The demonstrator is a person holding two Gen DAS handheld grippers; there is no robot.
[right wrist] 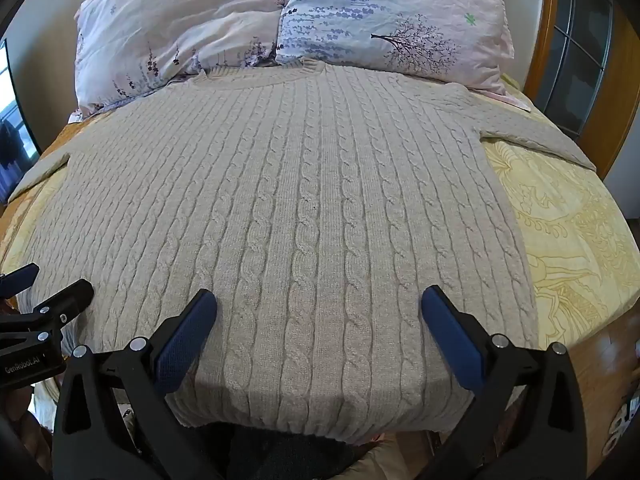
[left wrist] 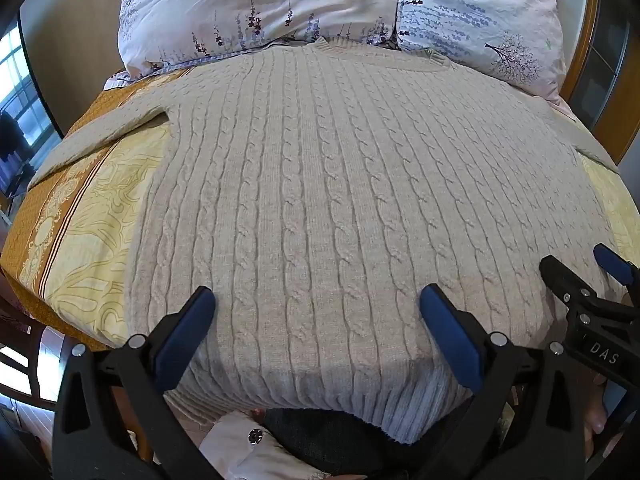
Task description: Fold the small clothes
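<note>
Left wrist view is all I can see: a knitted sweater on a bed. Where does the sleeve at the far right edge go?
Observer: The right sleeve lies spread flat on the yellow bedspread, angled out from the body of the sweater.
Operator: I only see the other gripper's tips. Is it holding anything?
Observer: No. The right gripper is wide open over the sweater near the hem, gripping nothing.
Operator: What is past the bed on that side?
Observer: Shiny brown wood, apparently the floor, below the bed's corner.
</note>
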